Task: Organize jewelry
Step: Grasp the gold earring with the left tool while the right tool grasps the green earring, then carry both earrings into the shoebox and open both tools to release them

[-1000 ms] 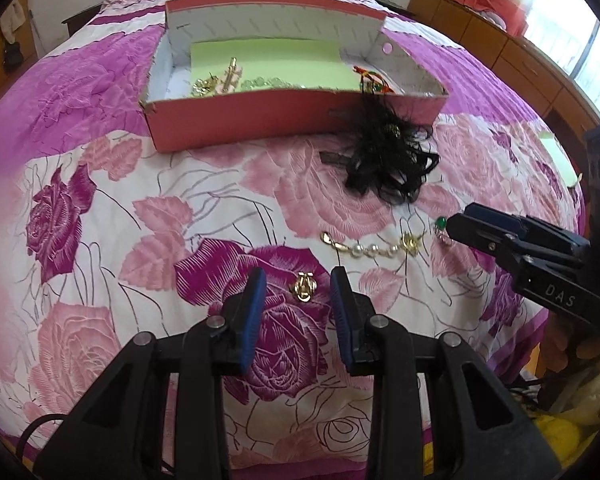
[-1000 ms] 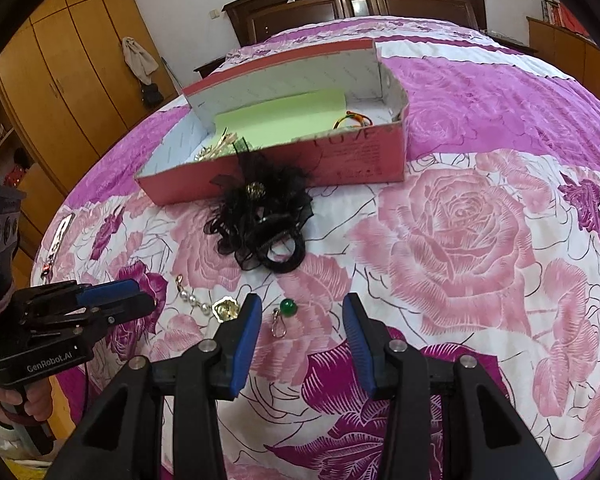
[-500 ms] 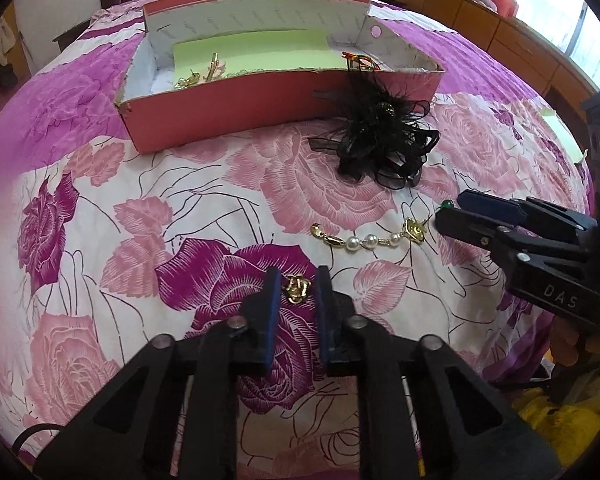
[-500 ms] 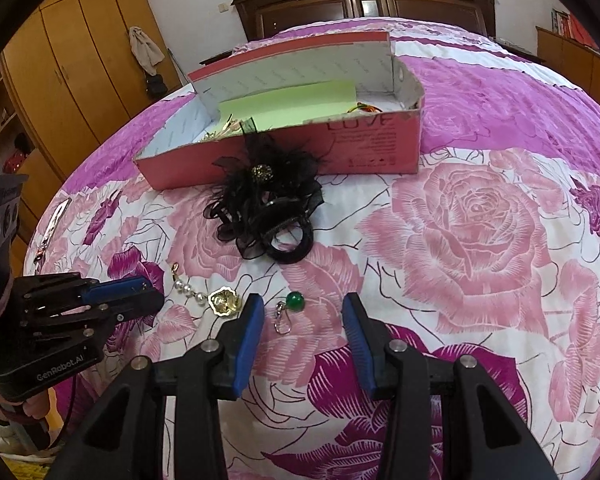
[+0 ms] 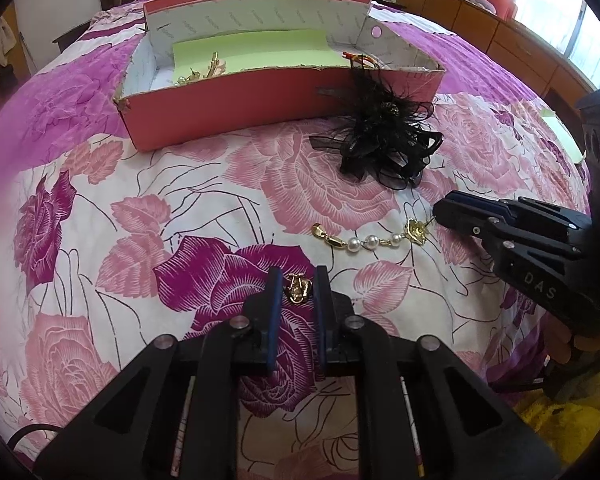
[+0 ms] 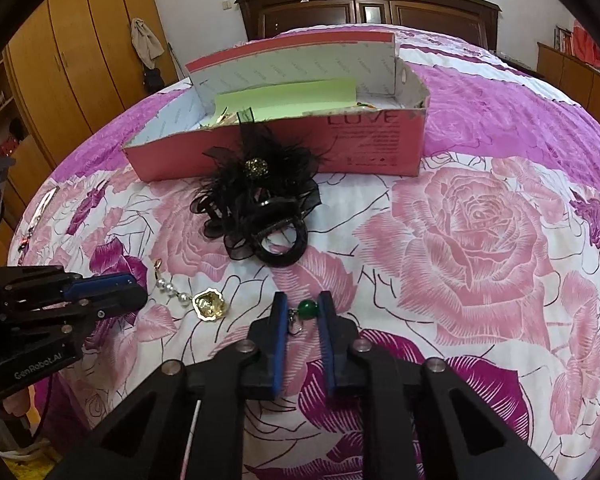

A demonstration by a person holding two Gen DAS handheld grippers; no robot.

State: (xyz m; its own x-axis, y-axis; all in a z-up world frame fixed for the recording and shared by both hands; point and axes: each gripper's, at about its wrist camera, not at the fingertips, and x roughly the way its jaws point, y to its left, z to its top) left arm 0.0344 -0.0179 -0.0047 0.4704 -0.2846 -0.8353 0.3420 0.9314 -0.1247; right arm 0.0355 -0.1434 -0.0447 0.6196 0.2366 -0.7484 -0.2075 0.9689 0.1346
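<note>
My left gripper (image 5: 297,276) is shut on a small gold earring (image 5: 298,289) that lies on the rose-patterned bedspread (image 5: 100,240). The jaws of my right gripper (image 6: 303,300) are closing, and their pads touch a green bead earring (image 6: 309,307) held between them. A pearl chain with a gold flower (image 5: 360,242) lies between the two grippers. Beyond it rests a black feather hair clip (image 6: 260,192), leaning against the open red box (image 5: 228,104). The box holds green paper (image 5: 260,48) and some gold pieces (image 5: 204,72).
The bedspread drops away at the near edge under both grippers. A wooden wardrobe (image 6: 60,60) stands to the left, a dark headboard (image 6: 368,4) behind the box, and low wooden cabinets (image 5: 500,32) to the right under a window.
My left jaws closed onto the gold earring. My right jaws narrowed from wide apart down onto the green bead earring. Both hands stayed roughly in place.
</note>
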